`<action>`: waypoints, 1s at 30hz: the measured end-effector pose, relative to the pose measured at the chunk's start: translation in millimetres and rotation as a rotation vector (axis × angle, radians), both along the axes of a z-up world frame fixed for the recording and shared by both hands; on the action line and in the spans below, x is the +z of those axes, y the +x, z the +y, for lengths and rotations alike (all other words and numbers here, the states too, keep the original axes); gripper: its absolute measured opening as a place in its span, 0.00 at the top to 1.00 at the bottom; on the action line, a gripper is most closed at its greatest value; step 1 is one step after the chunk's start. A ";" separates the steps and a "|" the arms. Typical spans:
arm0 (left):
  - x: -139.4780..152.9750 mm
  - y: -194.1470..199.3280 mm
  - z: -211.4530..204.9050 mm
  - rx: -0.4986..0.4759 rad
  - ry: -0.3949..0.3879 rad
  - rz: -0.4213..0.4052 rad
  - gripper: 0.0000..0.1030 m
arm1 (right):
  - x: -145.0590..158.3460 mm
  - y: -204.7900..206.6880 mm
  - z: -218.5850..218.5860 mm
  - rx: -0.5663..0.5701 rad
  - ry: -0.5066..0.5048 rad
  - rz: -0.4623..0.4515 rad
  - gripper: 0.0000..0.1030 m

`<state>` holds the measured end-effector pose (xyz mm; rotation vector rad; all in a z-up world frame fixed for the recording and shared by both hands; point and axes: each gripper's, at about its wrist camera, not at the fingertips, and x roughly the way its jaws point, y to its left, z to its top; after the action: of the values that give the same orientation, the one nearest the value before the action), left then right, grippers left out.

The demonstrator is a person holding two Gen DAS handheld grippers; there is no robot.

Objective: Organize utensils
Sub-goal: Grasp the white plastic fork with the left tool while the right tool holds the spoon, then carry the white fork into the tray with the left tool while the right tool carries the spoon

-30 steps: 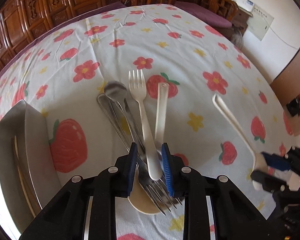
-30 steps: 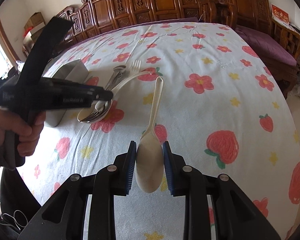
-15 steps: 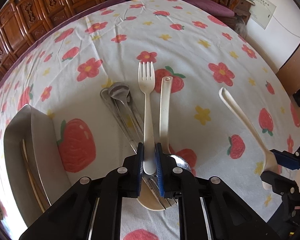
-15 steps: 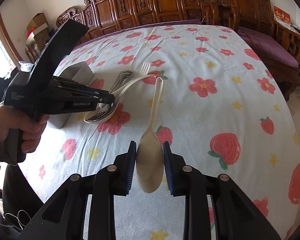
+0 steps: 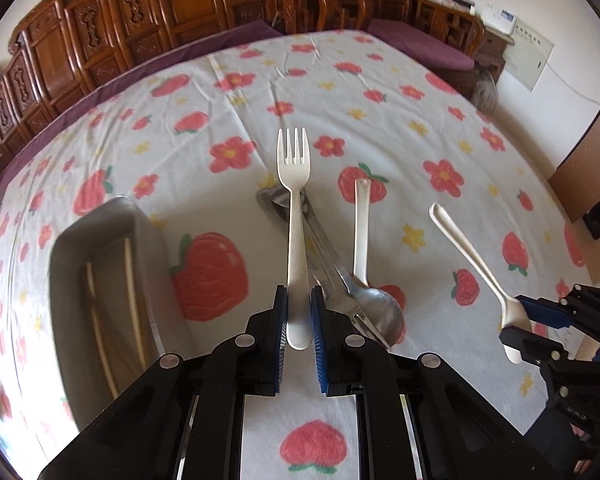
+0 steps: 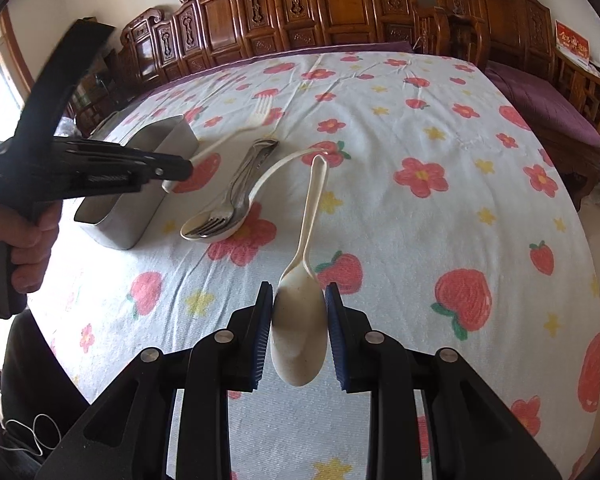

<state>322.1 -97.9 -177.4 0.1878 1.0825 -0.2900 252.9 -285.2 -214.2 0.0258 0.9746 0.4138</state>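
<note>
Left wrist view: left gripper (image 5: 299, 334) clenched on the handle end of a white plastic fork (image 5: 294, 216), tines pointing away, fork clear of the flowered tabletop (image 5: 340, 80), probably for the trip to the metal tray (image 5: 72, 264) just to the left, where chopsticks (image 5: 134, 296) already lie lengthwise. On the cloth below: a metal spoon (image 5: 374, 308) crossed over other steel handles, bowl toward the camera, and a cream spoon (image 5: 362, 228) beside them, all loosely piled and unsorted. At far right, the right gripper (image 5: 530, 328) with fingers grasping the bowl of a cream plastic spoon (image 5: 466, 256), handle slanting up and away. Right wrist view: right gripper (image 6: 299, 332) with fingers (image 6: 262, 336) pressed on both edges of the plastic spoon (image 6: 304, 292) at the bowl, handle hanging forward over the cloth, held off the pile as if waiting its turn. At left, a hand (image 6: 24, 240) around the grip of the left gripper (image 6: 180, 170), the fork (image 6: 236, 132) sticking out over the near corner of the tray (image 6: 140, 216). Between tray and held spoon, the leftover heap: a steel fork (image 6: 214, 222) resting in the bowl of a cream spoon (image 6: 236, 216), handles fanned toward the far side. Judgement: sorting partly done, two pieces in hand, several yet to collect.
</note>
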 end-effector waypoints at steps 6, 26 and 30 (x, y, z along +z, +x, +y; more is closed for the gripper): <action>23.5 -15.8 26.3 0.024 -0.026 -0.044 0.89 | 17.5 -0.7 15.0 0.020 0.003 -0.034 0.72; 16.0 -37.5 145.0 0.207 -0.080 -0.037 0.89 | 56.2 14.2 127.1 0.152 -0.002 -0.066 0.72; 10.7 -33.1 150.0 0.214 -0.087 -0.035 0.89 | 58.8 19.7 141.8 0.162 0.002 -0.058 0.72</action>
<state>289.1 52.1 -166.7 -0.0014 1.0433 -0.1409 272.6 -143.4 -155.4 -0.0633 0.9216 0.5621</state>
